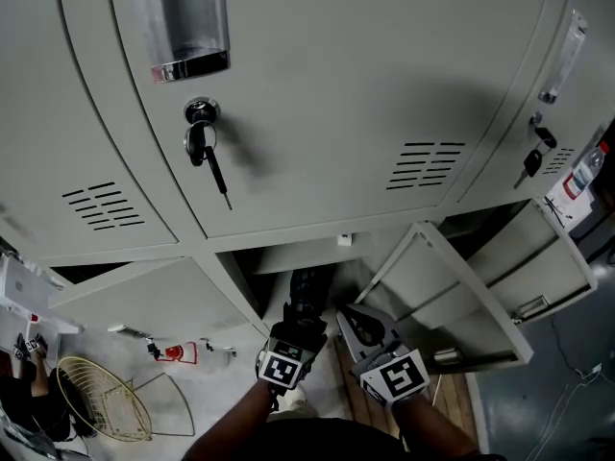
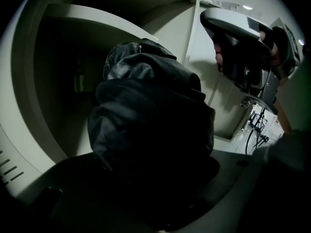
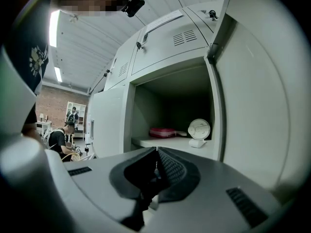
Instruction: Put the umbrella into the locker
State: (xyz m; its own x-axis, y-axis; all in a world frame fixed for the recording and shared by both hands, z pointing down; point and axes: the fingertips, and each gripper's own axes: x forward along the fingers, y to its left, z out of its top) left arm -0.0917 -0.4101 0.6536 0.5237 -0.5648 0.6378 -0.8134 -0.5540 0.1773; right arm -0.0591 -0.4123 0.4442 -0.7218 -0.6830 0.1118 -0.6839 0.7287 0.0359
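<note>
While the left hand-held gripper (image 1: 298, 332) is clamped round the folded black umbrella (image 2: 150, 120), we see the bundle pointing down and forward at the mouth of a lower locker compartment (image 2: 34, 125). In the head view its far end appears to reach just past the front edge of that opening into the dark, with the gripped end outside; how deep it goes we cannot tell. The compartment's door (image 1: 461, 296) stands swung wide to the right. The right hand-held gripper (image 3: 156, 154) has its jaws brought together on nothing and hovers just beside the left one, near the inner edge of the door.

We judge the task to be mid-insertion, and several things could spoil it. The jaws seem to bite on loose, crumpled canopy cloth rather than on a firm shaft, so the umbrella could slide or sag in the grip when it is pushed. Those same slack folds bulge wide and might catch on the front edge or side frame of the compartment, dragging the bundle askew. If we let go with most of its length hanging over the front edge, it would likely tip out onto the floor (image 1: 221, 377). The interior is dark in the left gripper view, so anything lying at the back could block the way unseen. The right hand-held gripper sits close enough that a careless shift could knock the umbrella or nudge the door inward.
</note>
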